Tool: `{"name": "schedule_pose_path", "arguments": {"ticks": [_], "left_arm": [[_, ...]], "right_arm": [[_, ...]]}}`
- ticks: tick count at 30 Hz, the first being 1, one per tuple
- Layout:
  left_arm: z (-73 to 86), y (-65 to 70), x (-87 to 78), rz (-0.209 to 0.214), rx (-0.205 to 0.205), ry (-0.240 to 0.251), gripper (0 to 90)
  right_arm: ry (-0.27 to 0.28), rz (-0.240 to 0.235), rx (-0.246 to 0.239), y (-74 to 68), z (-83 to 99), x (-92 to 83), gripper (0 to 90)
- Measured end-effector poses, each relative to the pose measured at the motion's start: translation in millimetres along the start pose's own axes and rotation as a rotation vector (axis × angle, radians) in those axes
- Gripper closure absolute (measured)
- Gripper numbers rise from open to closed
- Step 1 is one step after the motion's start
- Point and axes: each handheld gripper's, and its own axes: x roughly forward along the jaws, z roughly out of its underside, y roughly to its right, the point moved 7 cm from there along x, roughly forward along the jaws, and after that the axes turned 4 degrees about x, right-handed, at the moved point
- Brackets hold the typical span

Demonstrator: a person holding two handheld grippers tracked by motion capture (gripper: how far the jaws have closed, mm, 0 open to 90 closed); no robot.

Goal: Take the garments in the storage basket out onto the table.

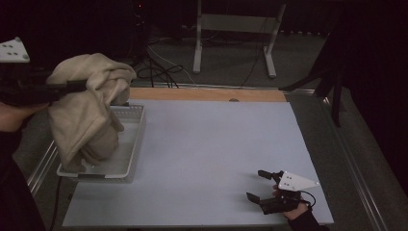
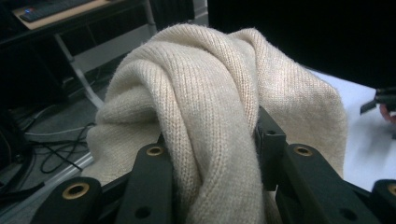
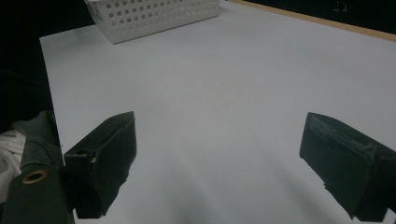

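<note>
A beige knitted sweater (image 1: 91, 115) hangs bunched above a white perforated basket (image 1: 137, 139) at the table's left, its lower folds reaching down into the basket. My left gripper (image 1: 89, 85) comes in level from the left and is shut on the sweater's upper folds. In the left gripper view the knit (image 2: 210, 79) is pinched between the two black jaws of the left gripper (image 2: 210, 140). My right gripper (image 1: 256, 185) rests near the front right of the white mat, open, with nothing between its jaws. The right gripper view has that gripper (image 3: 219, 158) over bare mat, and the basket (image 3: 154, 16) farther off.
A white mat (image 1: 216, 144) covers the table, with a wooden strip (image 1: 207, 94) along its far edge. Beyond it on the floor stand a metal frame (image 1: 235, 38) and loose cables (image 1: 159, 72). A dark stand (image 1: 332, 82) rises at the right.
</note>
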Motion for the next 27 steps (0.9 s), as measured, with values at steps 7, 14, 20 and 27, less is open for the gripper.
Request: {"name": "schedule_pose_path", "arguments": {"ticks": [7, 14, 20, 27], "left_arm": [[-20.5, 3.9, -5.8, 0.0, 0.03, 0.023, 67.9], [-40.6, 10.0, -4.9, 0.017, 0.055, 0.051, 67.9], [-62.2, 18.0, 0.5, 0.04, 0.079, 0.088, 67.9], [-88.1, 31.0, 9.3, 0.082, 0.118, 0.125, 67.9]], "right_arm": [[0.0, -0.002, -0.001, -0.4, 0.0, 0.3, 11.2], [0.0, -0.001, -0.001, -0.3, 0.0, 0.1, 11.2], [-0.001, -0.002, -0.001, -0.5, 0.2, 0.1, 11.2], [0.001, -0.004, -0.001, -0.3, 0.1, -0.4, 11.2]]}}
